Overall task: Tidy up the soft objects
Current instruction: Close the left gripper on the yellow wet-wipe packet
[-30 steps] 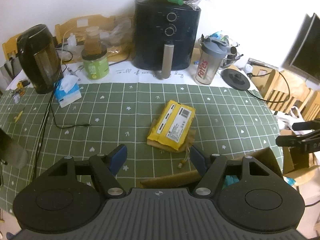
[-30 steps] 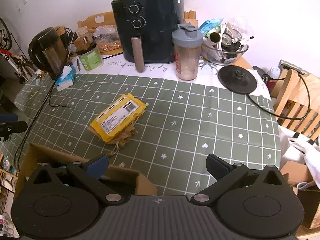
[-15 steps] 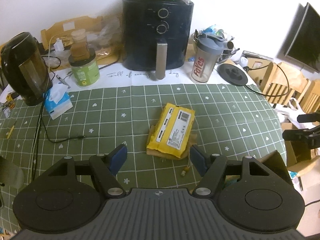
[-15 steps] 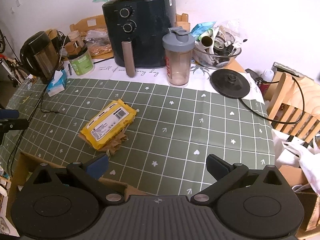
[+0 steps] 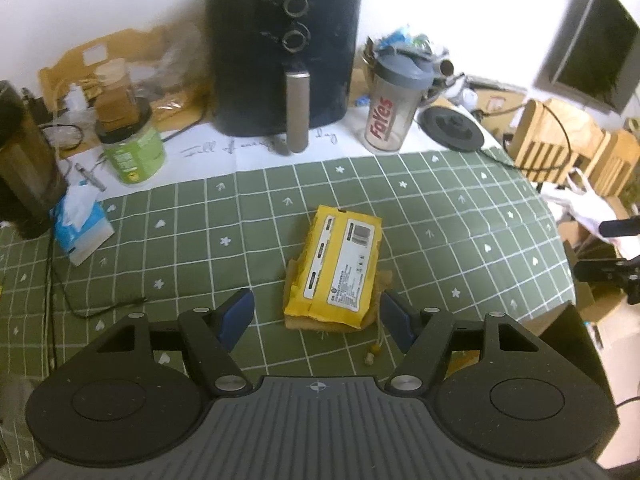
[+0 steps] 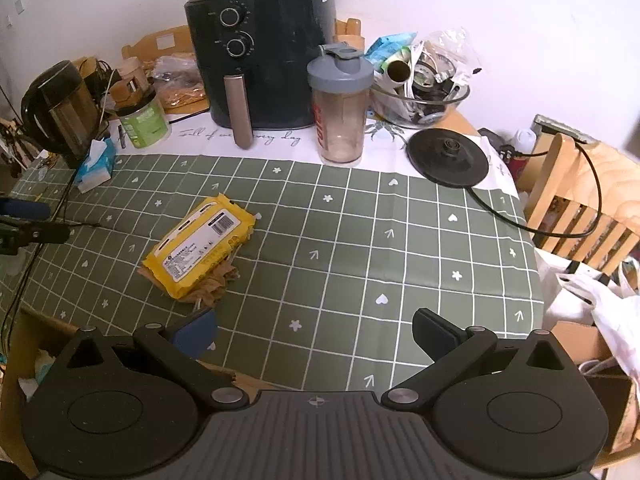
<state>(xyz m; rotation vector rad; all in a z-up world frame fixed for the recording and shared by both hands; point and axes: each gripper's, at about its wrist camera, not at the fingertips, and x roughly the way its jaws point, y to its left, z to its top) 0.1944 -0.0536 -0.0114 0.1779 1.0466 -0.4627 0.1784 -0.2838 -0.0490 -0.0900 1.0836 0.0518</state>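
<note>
Two hand-held grippers in play, both spread wide, nothing between the fingers. Left hand-held gripper (image 5: 316, 316) lines up over the yellow soft pack (image 5: 338, 266), which lies on a brown cloth pouch (image 5: 332, 322) mid-bench, toward the near edge. Judgement: straddle the pack's long sides, descend squarely, pinch gently. Right hand-held gripper (image 6: 316, 332) hovers apart.

The tan drawstring pouch (image 5: 378, 280) lies mostly hidden beneath the yellow plastic wipes pack (image 5: 338, 266); at nine o'clock the dark glass kettle (image 5: 24, 168) is cut off.
</note>
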